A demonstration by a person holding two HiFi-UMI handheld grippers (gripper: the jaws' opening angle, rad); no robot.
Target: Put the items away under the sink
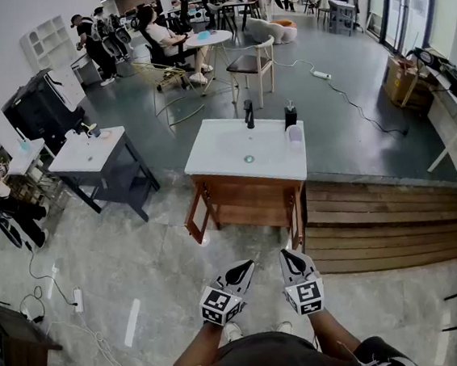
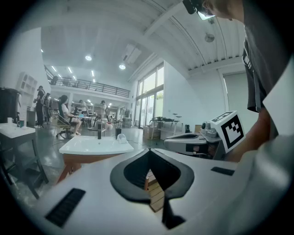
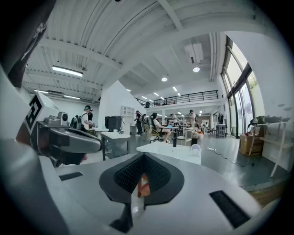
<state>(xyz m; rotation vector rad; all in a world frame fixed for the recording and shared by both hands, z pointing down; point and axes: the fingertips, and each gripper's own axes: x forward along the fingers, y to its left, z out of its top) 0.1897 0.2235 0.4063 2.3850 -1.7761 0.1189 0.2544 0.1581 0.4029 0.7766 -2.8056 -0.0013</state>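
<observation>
- Items on the white sink: a black dispenser bottle and a pale translucent cup stand at its back right corner, the cup just in front of the bottle.
- A black faucet rises at the middle of the sink's back edge, well to the left of the two items.
- The sink rests on a wooden cabinet that stands on the grey floor, with a wooden platform just beside it on the right.
- The left tongs are held level in front of the person's body, well apart from the sink. In the left gripper view their tips meet, with nothing clamped between them.
- The right tongs are just beside the left pair and are also pointed towards the sink. In the right gripper view their tips are pressed together, and they too are empty.
- Neither pair touches the bottle, the cup or the cabinet.
- A grey side table with a white top stands to the left of the sink, and a wooden chair stands behind it.
</observation>
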